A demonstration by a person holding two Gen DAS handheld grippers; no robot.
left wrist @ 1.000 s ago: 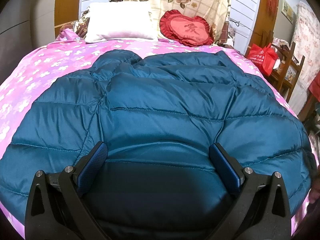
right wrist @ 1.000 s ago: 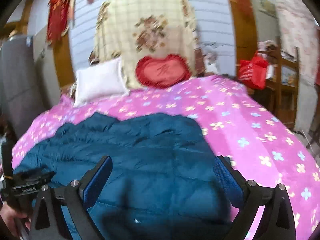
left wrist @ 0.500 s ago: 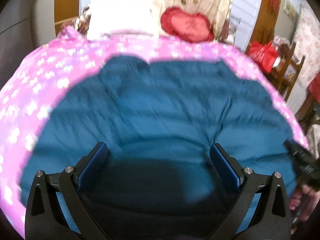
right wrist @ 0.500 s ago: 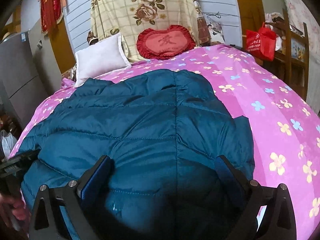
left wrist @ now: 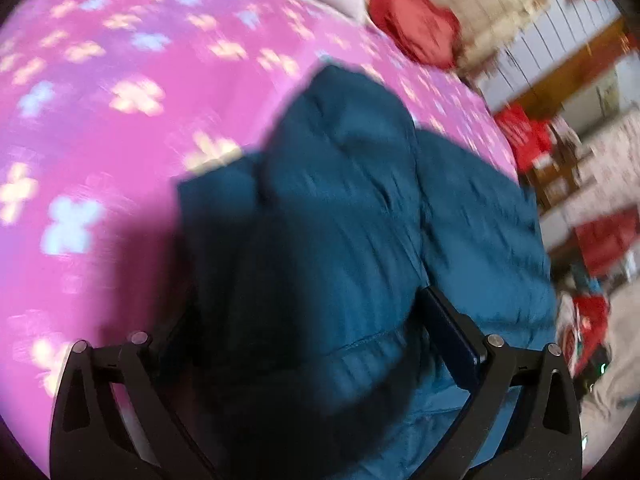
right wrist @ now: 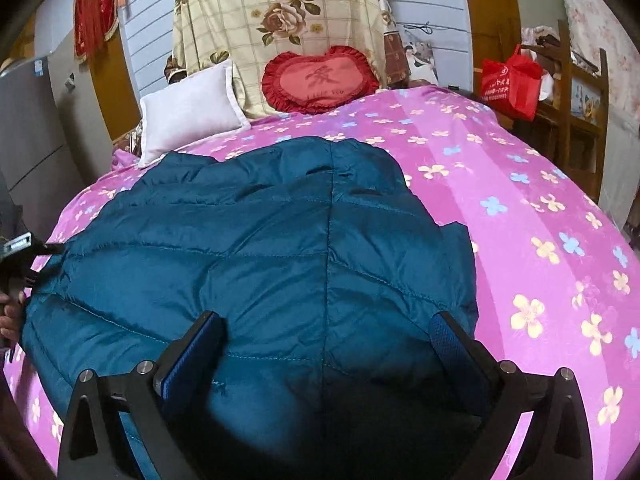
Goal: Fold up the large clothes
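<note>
A teal quilted down jacket (right wrist: 260,240) lies spread on a bed with a pink flowered cover (right wrist: 540,220). My right gripper (right wrist: 326,320) hangs open just above the jacket's near right part, with nothing between its fingers. The left wrist view is blurred and tilted. There my left gripper (left wrist: 308,308) stands open low over the jacket (left wrist: 360,200) near its left edge, where a puffy fold bulges between the wide-set jaws. Its left fingertip is lost in shadow. The right wrist view shows the left gripper's body (right wrist: 16,248) and a hand (right wrist: 8,312) at the far left edge.
A white pillow (right wrist: 188,112), a red heart cushion (right wrist: 320,80) and a floral blanket stand at the head of the bed. A red bag (right wrist: 508,84) hangs on wooden furniture (right wrist: 576,112) to the right. A grey cabinet (right wrist: 28,132) stands left.
My left gripper has swung to the jacket's left side and tilted, with its view now blurred by motion. My right gripper has dropped closer over the jacket. Both stay open.
</note>
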